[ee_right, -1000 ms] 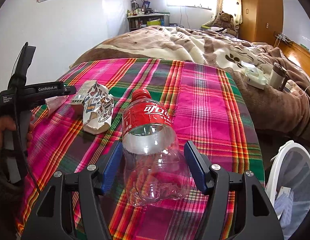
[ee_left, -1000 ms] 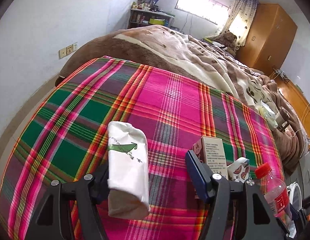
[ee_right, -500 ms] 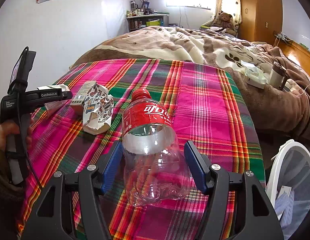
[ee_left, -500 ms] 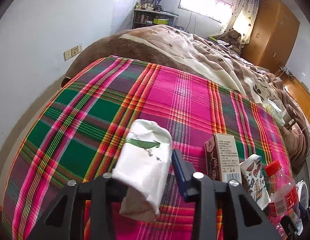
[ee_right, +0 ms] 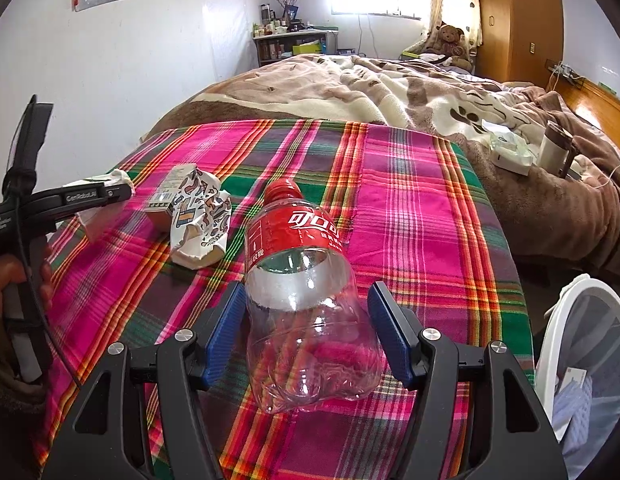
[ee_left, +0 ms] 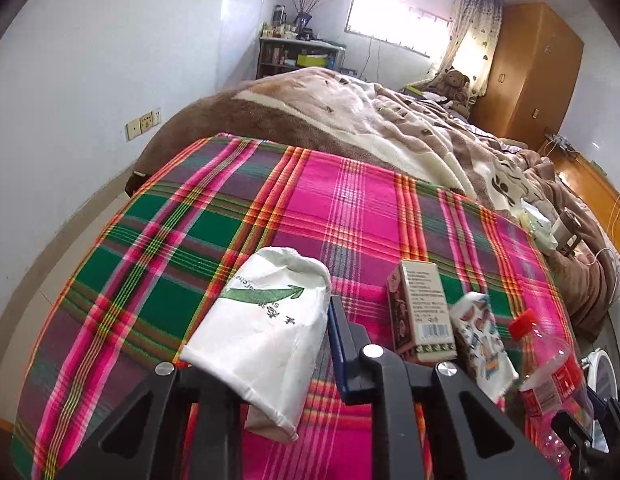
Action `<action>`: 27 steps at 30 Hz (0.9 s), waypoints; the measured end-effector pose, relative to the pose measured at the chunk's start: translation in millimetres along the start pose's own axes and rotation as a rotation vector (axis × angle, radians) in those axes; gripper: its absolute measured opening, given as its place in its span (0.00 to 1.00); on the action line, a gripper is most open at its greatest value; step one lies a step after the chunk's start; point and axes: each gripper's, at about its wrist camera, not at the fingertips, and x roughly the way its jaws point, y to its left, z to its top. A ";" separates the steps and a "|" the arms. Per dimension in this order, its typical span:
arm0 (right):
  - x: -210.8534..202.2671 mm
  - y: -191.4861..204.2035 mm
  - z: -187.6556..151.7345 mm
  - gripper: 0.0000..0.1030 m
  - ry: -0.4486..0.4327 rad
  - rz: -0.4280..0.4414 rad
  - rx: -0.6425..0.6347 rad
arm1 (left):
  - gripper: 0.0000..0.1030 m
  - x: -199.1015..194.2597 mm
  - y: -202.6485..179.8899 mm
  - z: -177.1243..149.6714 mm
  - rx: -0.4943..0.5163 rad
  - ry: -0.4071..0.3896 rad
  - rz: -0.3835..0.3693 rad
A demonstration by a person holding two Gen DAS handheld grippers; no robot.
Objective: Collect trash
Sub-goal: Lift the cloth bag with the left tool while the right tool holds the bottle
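Observation:
My left gripper [ee_left: 277, 344] is shut on a white paper cup with a green arrow print [ee_left: 265, 320], lifted and tilted above the plaid cloth [ee_left: 213, 216]. It also shows in the right wrist view [ee_right: 105, 192], at the left. My right gripper [ee_right: 305, 312] is open, its blue pads either side of an empty clear bottle with a red label and cap [ee_right: 301, 280] lying on the cloth. A small brown carton [ee_left: 422, 316] and a crushed patterned cup [ee_right: 201, 224] lie between the grippers.
A white mesh bin [ee_right: 586, 360] with some paper in it stands at the bed's right edge. A brown and cream blanket [ee_right: 370, 84] covers the bed beyond the cloth. A tumbler [ee_right: 554, 152] and a white packet [ee_right: 510, 156] rest on it.
My left gripper has closed on the white paper cup, which now tilts to the right and sits higher. The right gripper and bottle have not moved.

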 end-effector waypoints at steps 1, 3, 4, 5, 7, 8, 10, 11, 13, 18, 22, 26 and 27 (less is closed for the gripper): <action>-1.1 0.5 -0.3 0.63 -0.004 0.002 -0.001 | 0.21 -5.7 -1.0 -2.1 0.004 -0.007 -0.002; -3.7 0.7 -0.7 0.62 -0.011 0.007 0.002 | 0.21 -14.5 -2.5 -4.8 0.009 -0.017 -0.013; -5.4 0.9 -0.9 0.62 -0.017 0.011 0.003 | 0.21 -19.7 -4.2 -6.7 0.013 -0.022 -0.018; -6.7 0.8 -1.2 0.62 -0.020 0.012 0.005 | 0.21 -25.1 -5.5 -8.6 0.014 -0.028 -0.023; -10.0 0.2 -1.7 0.61 -0.024 0.017 0.009 | 0.21 -37.0 -9.1 -12.7 0.023 -0.045 -0.036; -12.7 -0.2 -2.1 0.61 -0.030 0.020 0.013 | 0.21 -42.3 -11.2 -14.2 0.026 -0.052 -0.041; -16.3 -2.3 -2.6 0.61 -0.037 0.024 0.019 | 0.21 -55.0 -17.6 -17.8 0.039 -0.066 -0.058; -18.6 -2.5 -3.1 0.60 -0.038 0.027 0.019 | 0.21 -61.5 -21.6 -19.8 0.049 -0.071 -0.066; -21.6 -3.9 -5.3 0.60 -0.039 0.027 0.017 | 0.21 -72.5 -28.0 -24.0 0.057 -0.077 -0.091; -22.8 -5.7 -14.6 0.60 0.016 0.055 -0.018 | 0.21 -94.7 -46.4 -38.1 0.100 -0.092 -0.105; -17.0 -7.4 -14.3 0.60 0.091 0.123 -0.025 | 0.21 -104.3 -55.4 -47.3 0.109 -0.081 -0.128; -7.1 -2.1 -1.9 0.65 0.121 0.097 -0.067 | 0.21 -108.9 -58.8 -50.9 0.117 -0.074 -0.138; -4.4 -1.0 0.0 0.66 0.130 0.096 -0.073 | 0.21 -109.5 -59.2 -51.6 0.122 -0.075 -0.139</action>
